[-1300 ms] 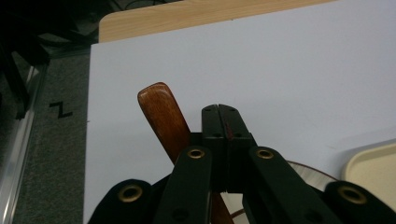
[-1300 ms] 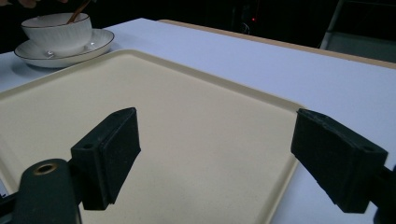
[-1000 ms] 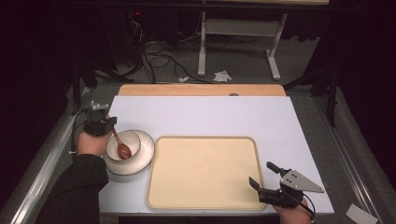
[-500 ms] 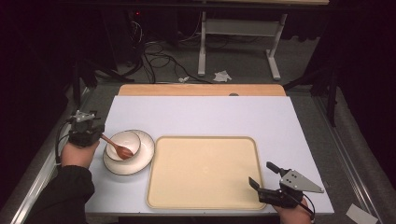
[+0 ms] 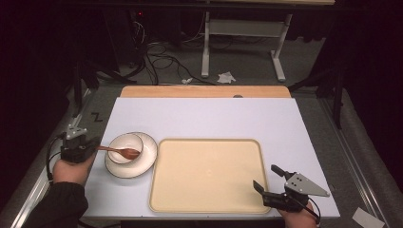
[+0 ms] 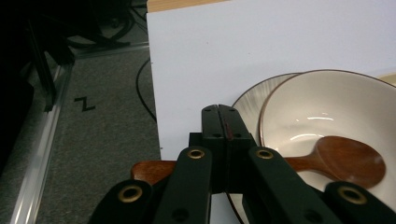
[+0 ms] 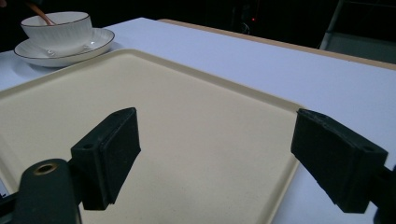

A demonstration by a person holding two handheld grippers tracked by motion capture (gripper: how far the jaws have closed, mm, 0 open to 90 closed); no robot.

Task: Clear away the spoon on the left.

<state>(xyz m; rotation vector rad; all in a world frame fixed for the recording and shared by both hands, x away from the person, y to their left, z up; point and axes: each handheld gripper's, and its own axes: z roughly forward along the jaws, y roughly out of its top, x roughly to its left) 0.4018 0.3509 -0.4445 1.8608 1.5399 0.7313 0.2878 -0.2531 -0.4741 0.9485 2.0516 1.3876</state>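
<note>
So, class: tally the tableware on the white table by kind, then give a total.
Bowl: 1
Saucer: 1
Wooden spoon: 1
Tray: 1
Total: 4

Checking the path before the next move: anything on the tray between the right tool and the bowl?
Nothing visible. The right tool sits open at the tray's near right corner; the tray surface is bare up to the bowl on its saucer beyond the left rim.
</note>
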